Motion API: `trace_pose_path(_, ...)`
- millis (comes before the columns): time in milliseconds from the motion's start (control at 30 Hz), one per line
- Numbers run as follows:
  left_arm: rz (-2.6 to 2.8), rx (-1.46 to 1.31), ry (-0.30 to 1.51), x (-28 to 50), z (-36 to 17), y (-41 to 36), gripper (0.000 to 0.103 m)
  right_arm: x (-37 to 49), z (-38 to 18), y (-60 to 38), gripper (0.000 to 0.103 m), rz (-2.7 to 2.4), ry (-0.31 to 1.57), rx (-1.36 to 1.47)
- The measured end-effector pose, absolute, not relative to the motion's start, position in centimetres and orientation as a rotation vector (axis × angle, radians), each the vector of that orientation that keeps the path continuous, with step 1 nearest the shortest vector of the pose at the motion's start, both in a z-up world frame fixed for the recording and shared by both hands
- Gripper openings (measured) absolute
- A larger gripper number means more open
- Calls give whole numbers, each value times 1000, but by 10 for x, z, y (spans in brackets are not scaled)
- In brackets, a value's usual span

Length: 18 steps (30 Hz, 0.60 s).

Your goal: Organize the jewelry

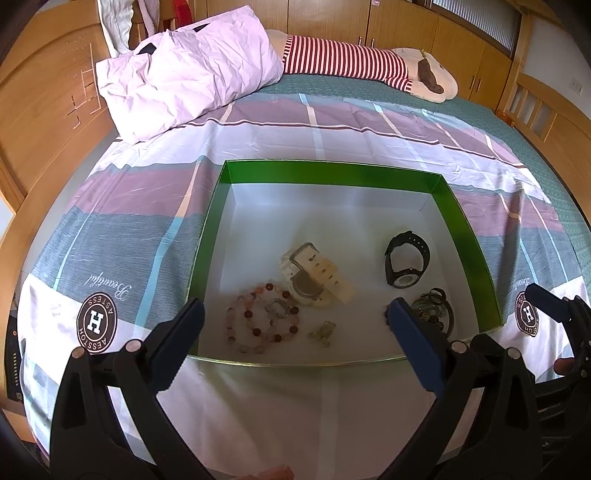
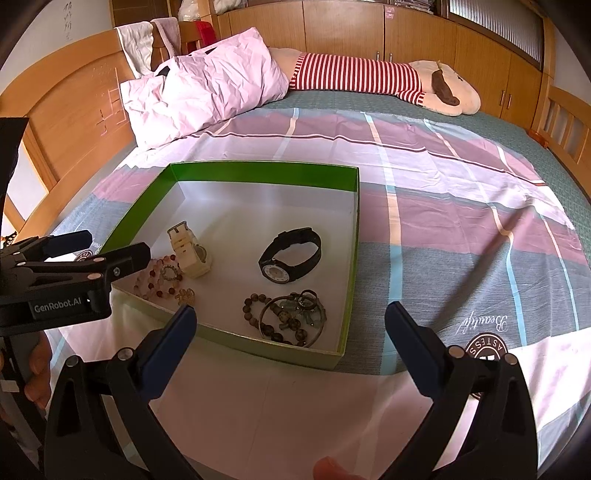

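Note:
A shallow green box [image 1: 332, 171] [image 2: 264, 173] with a white floor lies on the bed. Inside it are a pink bead bracelet [image 1: 242, 319] [image 2: 153, 282], a cream watch [image 1: 314, 278] [image 2: 186, 254], a black watch [image 1: 406, 258] [image 2: 291, 254], a small pale ring [image 1: 325, 332] [image 2: 184, 295], and a tangle of dark bead bracelets and bangles [image 1: 434, 310] [image 2: 286, 319]. My left gripper [image 1: 295, 317] hovers open over the box's near edge, nothing between its fingers. My right gripper [image 2: 290, 323] is open at the box's near right corner, also empty. The left gripper [image 2: 110, 247] shows at the right wrist view's left edge.
The box sits on a plaid sheet [image 1: 369, 125] with round logos. A crumpled white pillow [image 1: 184, 74] and a plush toy in a red-striped shirt [image 1: 351, 61] lie at the far side. A wooden headboard [image 1: 40, 103] stands left, wooden cabinets [image 2: 406, 33] behind.

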<state>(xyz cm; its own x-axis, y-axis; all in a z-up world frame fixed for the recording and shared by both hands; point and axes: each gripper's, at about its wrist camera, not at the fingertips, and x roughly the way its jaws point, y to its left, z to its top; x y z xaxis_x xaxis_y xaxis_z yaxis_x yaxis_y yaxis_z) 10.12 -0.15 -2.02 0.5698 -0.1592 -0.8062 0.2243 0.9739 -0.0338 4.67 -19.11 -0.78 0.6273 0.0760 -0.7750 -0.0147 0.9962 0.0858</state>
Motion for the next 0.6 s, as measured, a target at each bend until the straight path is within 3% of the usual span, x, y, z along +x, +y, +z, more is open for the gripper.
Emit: trace_pose_path(600,-231,82,953,102,-23,-1,101,46,-9,-190,102,53,892,71)
